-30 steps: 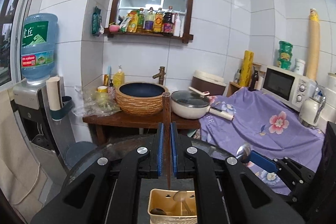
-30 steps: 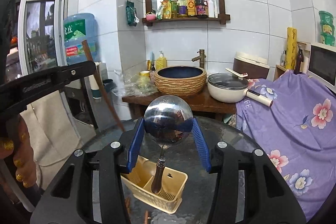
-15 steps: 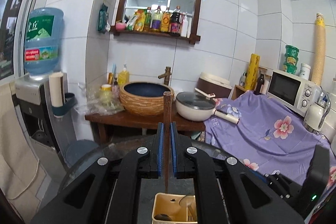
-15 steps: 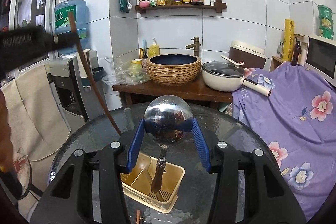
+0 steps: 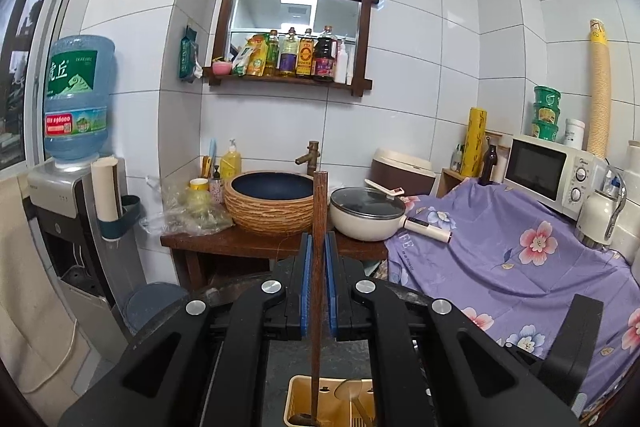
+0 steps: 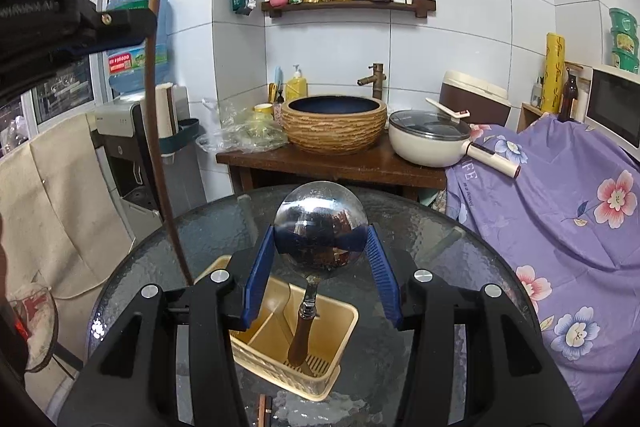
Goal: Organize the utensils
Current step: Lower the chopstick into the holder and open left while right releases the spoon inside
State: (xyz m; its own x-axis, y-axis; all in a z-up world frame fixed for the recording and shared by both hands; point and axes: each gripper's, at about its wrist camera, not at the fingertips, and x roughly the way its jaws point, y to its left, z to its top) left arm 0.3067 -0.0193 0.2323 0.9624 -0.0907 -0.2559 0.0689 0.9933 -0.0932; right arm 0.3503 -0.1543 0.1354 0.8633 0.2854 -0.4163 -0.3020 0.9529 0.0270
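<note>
Ladle: a steel ladle (image 6: pixel 320 227) stands upright with its round bowl between the blue pads of the right gripper (image 6: pixel 320 259); its wooden handle points down into the yellow basket (image 6: pixel 344 379). A second ago the handle hung at the same spot.
Right fingers: closed against both sides of the ladle bowl, as in the earlier frames.
Wooden stick: a long dark wooden stick (image 5: pixel 319 267) is pinched upright between the pads of the left gripper (image 5: pixel 319 283); its lower end now reaches down into the left compartment of the basket (image 5: pixel 296 403), deeper than a second ago, when the tip hung above the rim.
Left fingers: shut tight on the wooden stick.
Same stick, right view: the wooden stick (image 6: pixel 160 131) runs steeply down from the left gripper (image 6: pixel 120 23) at upper left towards the basket's back corner; it stands more upright than a second ago, when it leaned across the view.
Basket contents: a spoon (image 5: pixel 348 385) lies in the right part of the basket, seen in the left view.
Worktop: the basket sits on a round dark glass worktop (image 6: pixel 440 227).
Beyond: a wooden washstand carries a woven basin (image 6: pixel 334 123) and a cream lidded pan (image 6: pixel 428 143); a purple flowered cloth (image 6: pixel 560 207) is draped at the right.
</note>
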